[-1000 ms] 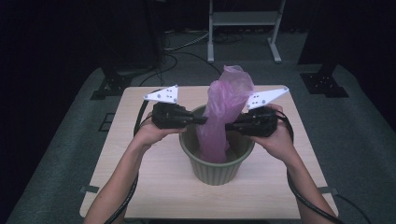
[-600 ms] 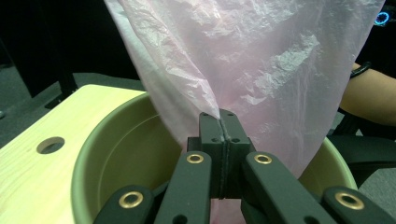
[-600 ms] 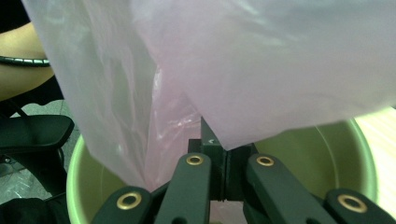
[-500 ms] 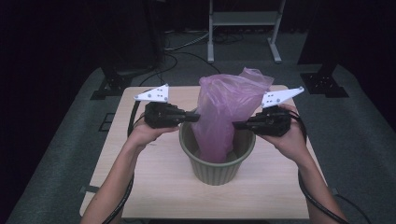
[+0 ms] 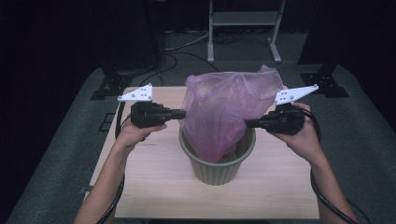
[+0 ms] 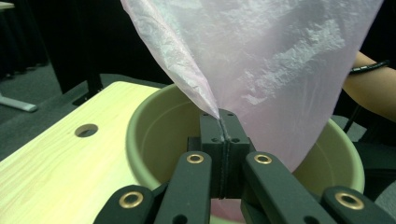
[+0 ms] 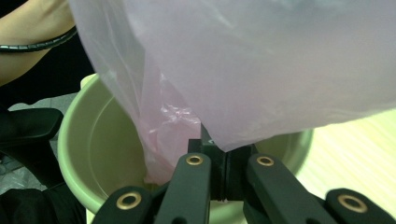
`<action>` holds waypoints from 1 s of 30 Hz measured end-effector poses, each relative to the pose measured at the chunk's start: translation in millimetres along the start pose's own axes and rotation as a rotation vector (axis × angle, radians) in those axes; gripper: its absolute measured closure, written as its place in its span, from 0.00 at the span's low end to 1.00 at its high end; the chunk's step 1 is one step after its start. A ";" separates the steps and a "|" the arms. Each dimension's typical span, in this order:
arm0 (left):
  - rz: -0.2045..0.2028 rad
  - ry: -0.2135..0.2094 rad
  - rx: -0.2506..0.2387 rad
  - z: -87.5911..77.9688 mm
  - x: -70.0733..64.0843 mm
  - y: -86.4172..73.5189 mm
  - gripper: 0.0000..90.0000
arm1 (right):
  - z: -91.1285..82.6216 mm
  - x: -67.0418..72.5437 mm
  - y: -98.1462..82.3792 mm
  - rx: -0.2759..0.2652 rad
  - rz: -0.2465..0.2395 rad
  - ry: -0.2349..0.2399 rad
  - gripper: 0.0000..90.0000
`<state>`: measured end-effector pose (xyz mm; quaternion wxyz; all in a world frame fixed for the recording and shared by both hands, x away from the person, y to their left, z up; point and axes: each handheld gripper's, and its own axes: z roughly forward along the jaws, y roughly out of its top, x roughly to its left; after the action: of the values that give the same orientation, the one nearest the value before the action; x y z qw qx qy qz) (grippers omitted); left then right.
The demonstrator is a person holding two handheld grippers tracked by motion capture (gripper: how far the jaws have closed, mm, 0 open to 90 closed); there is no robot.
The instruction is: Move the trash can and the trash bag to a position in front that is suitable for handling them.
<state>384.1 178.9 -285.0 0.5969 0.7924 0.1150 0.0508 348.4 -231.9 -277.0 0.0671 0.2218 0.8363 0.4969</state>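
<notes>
Grippers moved apart: one bag [image 5: 224, 112], one bucket [image 5: 218, 163], two grippers

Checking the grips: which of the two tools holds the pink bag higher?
The left tool: it pinches the pink bag higher than the right tool, above the green bin.

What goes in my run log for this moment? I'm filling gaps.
left tool: shut on bag | right tool: shut on bag | bag bottom inside bin

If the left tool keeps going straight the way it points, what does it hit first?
The thin pink plastic bag it already pinches. The left tool points across the green round bucket; beyond the film, probably the right tool, though depth is unclear.
</notes>
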 end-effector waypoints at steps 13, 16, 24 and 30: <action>-0.019 0.053 -0.032 -28.8 4.6 -9.8 1.00 | -32.3 -7.7 -9.4 0.002 0.025 -0.033 1.00; -0.034 0.063 -0.038 -34.6 4.3 -16.5 1.00 | -39.2 -8.1 -14.4 0.008 0.030 -0.030 1.00; -0.073 0.076 -0.040 -43.0 4.9 -43.7 1.00 | -44.1 -11.3 -35.7 0.066 0.048 -0.045 1.00; -0.118 0.075 -0.048 -42.5 7.9 -69.1 1.00 | -36.5 -20.6 -55.7 0.119 0.084 -0.057 1.00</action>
<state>374.1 238.6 -339.6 0.6131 0.7671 0.1825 0.0479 337.7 -292.9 -309.1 0.0569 0.2743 0.8521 0.4422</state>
